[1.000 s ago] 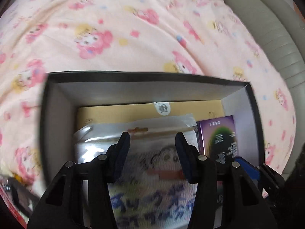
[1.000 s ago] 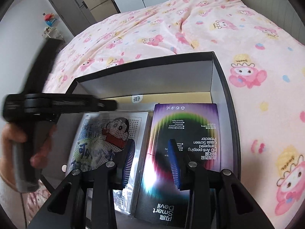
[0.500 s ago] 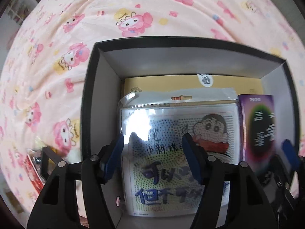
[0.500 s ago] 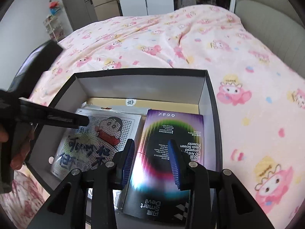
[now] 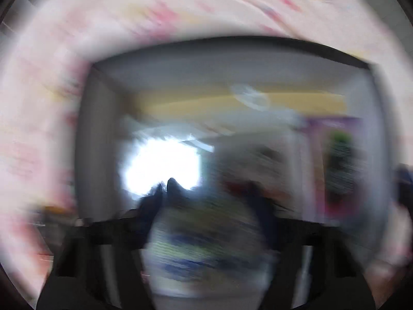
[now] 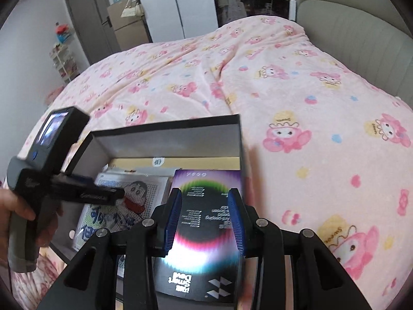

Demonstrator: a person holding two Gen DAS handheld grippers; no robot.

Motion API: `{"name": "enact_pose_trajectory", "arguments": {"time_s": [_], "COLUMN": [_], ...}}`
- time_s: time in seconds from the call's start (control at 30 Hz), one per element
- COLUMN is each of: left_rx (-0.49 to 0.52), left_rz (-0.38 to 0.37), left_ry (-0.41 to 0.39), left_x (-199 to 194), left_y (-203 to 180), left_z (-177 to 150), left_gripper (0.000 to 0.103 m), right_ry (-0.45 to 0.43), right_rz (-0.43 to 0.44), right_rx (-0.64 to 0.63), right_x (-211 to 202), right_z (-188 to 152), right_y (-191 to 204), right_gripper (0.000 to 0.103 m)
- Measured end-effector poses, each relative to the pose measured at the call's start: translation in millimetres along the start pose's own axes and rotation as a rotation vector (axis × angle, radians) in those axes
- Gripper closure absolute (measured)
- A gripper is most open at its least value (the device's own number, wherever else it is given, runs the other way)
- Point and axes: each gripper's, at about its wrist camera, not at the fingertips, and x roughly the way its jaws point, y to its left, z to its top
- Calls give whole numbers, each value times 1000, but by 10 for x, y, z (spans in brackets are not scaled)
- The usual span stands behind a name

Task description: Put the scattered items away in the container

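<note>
Since half a second earlier, my left wrist view had smeared into heavy blur, and my right gripper had drawn back a little, so the box sat lower and more of the bed showed beyond it.

Between and just ahead of my right jaws lay the purple screen-protector pack, flat in the box against its right wall. My right jaws stood apart, their blue pads on either side of the pack's middle as seen from the wrist, holding nothing. To the left of those jaws lay the cartoon bead-kit packet, also flat in the box, with a yellow carton under both at the far wall.

From the left wrist, the box filled the space ahead of the jaws, the bead-kit packet a blur between them, the purple pack off to the right. I could not tell from either view whether the jaws of the left gripper were apart or together.

My left hand gripped the left tool's handle at the left of the right jaws, its nose reaching level over the bead-kit packet.

The box rested on a pink cartoon-print bedspread. Beyond stood a padded grey headboard, white wardrobe doors and a grey door.
</note>
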Motion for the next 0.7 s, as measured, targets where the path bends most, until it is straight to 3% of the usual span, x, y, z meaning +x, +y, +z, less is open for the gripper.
{"name": "enact_pose_trajectory", "arguments": {"time_s": [0.03, 0.13, 0.27, 0.37, 0.53, 0.7], "left_rx": [-10, 59, 99, 171, 218, 258], "left_rz": [-33, 42, -96, -71, -104, -74], "left_ry": [-7, -151, -194, -255, -228, -201], "left_x": [-11, -174, -162, -91, 77, 95], "left_y": [9, -110, -314, -563, -793, -849], "left_z": [-13, 6, 165, 271, 472, 344], "left_gripper": [45, 47, 47, 53, 61, 65], "right_ry": [-3, -10, 5, 23, 32, 47], "right_rz": [1, -7, -33, -44, -19, -21], "right_rx": [6, 37, 80, 119, 145, 140], "right_x": [-1, -7, 74, 167, 229, 283], "right_z": [15, 37, 38, 47, 51, 55], "right_y": [-25, -135, -315, -437, -525, -544], "right_gripper": [70, 70, 70, 70, 70, 70]}}
